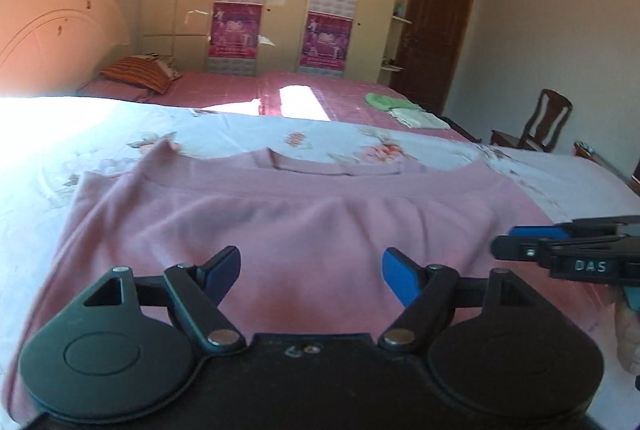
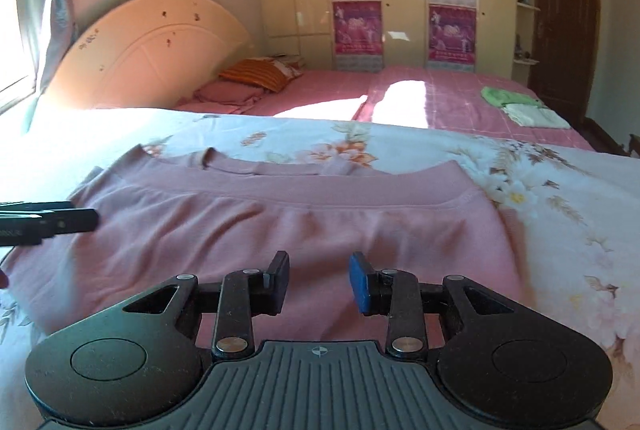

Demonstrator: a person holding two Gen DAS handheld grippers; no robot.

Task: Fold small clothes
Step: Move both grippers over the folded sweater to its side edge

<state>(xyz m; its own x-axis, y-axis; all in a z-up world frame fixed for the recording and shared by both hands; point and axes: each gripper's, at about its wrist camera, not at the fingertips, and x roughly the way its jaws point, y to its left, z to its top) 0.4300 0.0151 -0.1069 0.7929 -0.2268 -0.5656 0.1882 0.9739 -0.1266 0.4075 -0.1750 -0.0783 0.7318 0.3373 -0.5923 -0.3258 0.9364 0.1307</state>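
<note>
Fingers [image 1: 390, 276] of both grippers apart, above pink garment [image 1: 280, 222].

You had a bed [image 2: 560, 214] with a white floral sheet [image 1: 280, 134] under your work. A pink garment [image 2: 280, 230] lay flat across it, folded over. Beyond, a second bed [image 2: 440, 102] in pink check carried an orange pillow [image 2: 256, 72] and folded green and white cloths [image 2: 520, 106].

Pink sweatshirt [image 1: 280, 214]: folded over on itself, ribbed hem laid across near the collar, spread flat on the floral bedspread [image 1: 248, 134].
</note>
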